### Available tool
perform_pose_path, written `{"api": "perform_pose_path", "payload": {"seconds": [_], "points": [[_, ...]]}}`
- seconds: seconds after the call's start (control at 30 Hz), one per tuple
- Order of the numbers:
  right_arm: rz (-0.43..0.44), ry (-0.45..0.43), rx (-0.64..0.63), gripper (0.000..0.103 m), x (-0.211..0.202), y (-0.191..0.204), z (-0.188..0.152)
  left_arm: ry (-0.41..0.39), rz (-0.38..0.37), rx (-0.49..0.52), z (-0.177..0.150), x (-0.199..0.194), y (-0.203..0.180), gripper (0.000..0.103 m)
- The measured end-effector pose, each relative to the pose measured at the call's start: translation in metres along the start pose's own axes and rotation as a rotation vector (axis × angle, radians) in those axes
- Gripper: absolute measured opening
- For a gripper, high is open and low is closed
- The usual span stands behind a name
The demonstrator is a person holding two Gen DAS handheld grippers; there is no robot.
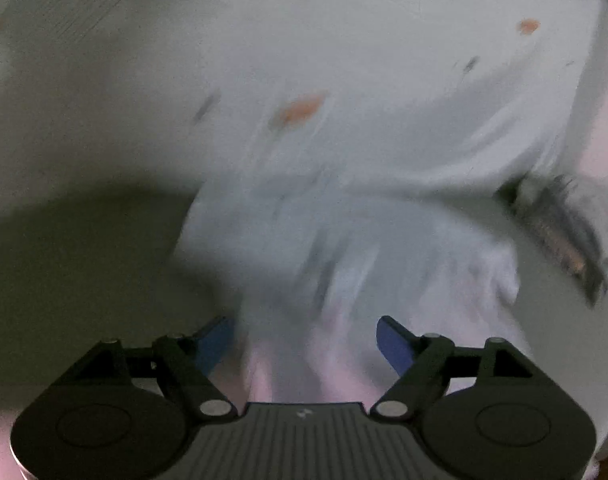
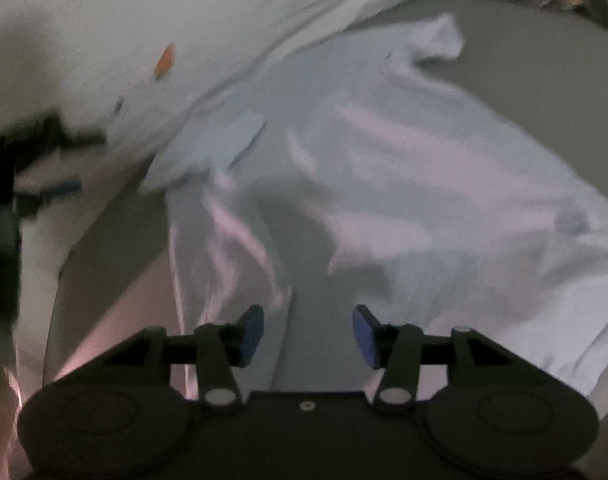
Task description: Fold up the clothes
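My left gripper (image 1: 305,340) and right gripper (image 2: 307,334) both gape, holding nothing, above the crumpled pale white garment (image 2: 383,168); bare grey surface (image 2: 543,72) beyond its edge.

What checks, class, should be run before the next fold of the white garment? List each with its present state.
1. Left gripper open, nothing pinched: ok.
2. Right gripper open, cloth below but not clamped: ok.
3. White garment lying flat: not ok, it is creased and bunched.
4. Garment clear of the spotted sheet: not ok, they overlap.
5. Pictures sharp enough to choose a grasp edge: not ok, blurred.
6. Garment's sleeve or hem position: cannot tell.
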State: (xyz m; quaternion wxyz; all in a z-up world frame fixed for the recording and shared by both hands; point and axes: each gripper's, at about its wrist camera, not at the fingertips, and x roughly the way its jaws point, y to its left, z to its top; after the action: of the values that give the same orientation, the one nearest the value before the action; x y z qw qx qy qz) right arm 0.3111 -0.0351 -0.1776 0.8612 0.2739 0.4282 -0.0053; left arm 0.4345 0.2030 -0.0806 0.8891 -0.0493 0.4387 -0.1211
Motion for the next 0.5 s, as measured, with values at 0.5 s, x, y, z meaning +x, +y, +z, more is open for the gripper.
{"api": "perform_pose_path", "payload": {"seconds": [0.5], "points": [[0.180,0.130,-0.944,0.057,0.035,0.135,-0.105,0.151,0.268,-0.471,-0.163,-0.055,0.061,0.081]]}}
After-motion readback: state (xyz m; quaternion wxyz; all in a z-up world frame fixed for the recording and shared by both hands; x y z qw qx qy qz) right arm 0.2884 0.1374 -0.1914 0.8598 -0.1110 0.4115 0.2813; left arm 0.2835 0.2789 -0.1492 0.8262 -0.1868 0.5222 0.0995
